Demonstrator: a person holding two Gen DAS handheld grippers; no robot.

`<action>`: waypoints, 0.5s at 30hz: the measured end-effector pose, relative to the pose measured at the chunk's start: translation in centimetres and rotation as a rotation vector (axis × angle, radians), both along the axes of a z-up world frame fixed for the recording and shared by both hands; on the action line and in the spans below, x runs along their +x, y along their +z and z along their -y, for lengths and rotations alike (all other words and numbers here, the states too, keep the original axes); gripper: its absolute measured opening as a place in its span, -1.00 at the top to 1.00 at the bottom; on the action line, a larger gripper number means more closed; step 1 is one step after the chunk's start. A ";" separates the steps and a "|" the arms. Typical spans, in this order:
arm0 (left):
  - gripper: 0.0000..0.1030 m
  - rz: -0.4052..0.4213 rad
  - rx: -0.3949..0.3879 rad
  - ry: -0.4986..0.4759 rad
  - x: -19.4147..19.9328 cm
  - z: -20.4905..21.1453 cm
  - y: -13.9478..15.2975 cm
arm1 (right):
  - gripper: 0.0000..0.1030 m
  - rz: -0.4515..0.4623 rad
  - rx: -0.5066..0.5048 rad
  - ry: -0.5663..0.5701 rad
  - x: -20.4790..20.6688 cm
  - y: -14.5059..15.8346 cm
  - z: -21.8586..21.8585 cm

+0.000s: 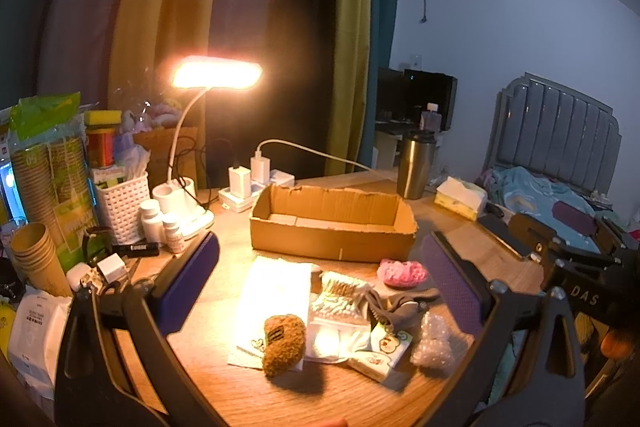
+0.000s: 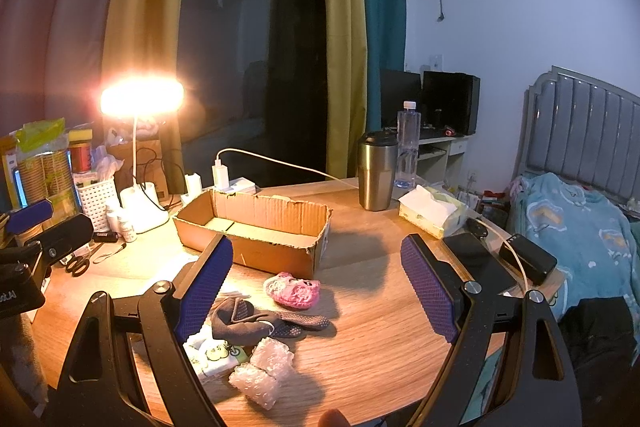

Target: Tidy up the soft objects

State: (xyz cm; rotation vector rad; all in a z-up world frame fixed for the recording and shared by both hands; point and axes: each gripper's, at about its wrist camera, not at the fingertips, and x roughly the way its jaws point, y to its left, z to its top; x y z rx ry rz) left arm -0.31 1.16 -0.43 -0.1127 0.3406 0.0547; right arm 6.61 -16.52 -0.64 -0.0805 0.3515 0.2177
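An open cardboard box (image 1: 332, 227) (image 2: 256, 231) stands on the wooden table, nothing visible inside. In front of it lies a cluster of soft things: a brown plush toy (image 1: 282, 345), a white cloth (image 1: 276, 295), a pink knitted piece (image 1: 402, 271) (image 2: 293, 290), dark grey socks (image 1: 396, 301) (image 2: 256, 319), bubble wrap (image 1: 434, 343) (image 2: 262, 367) and a small tissue pack (image 1: 384, 351) (image 2: 214, 357). My left gripper (image 1: 320, 283) hovers open above the cluster with nothing between its pads. My right gripper (image 2: 316, 291) is open over the pink piece, not touching it.
A lit desk lamp (image 1: 218, 73) (image 2: 142, 97), a white basket (image 1: 122, 205), paper cups (image 1: 34, 255) and pill bottles crowd the left. A steel tumbler (image 2: 376, 171), a tissue box (image 2: 432, 209), a phone (image 2: 478, 261) and a power bank (image 2: 528, 259) sit to the right. A bed (image 2: 576, 223) lies beyond.
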 end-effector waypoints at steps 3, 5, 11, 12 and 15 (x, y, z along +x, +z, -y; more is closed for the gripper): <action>-0.98 0.000 0.001 -0.001 0.0 0.0 0.0 | -0.72 0.000 0.000 0.000 0.0 0.0 0.0; -0.98 0.000 0.001 0.000 0.0 0.0 0.0 | -0.72 0.000 0.000 -0.001 0.0 0.0 0.0; -0.98 -0.002 -0.002 0.007 0.0 -0.2 -0.1 | -0.72 0.000 -0.001 0.000 0.0 0.0 -0.1; -0.98 -0.002 -0.002 0.007 0.0 -0.2 -0.1 | -0.72 0.000 -0.001 0.000 0.0 0.0 -0.1; -0.98 -0.002 -0.002 0.007 0.0 -0.3 -0.1 | -0.72 -0.001 -0.001 0.000 0.0 0.0 -0.1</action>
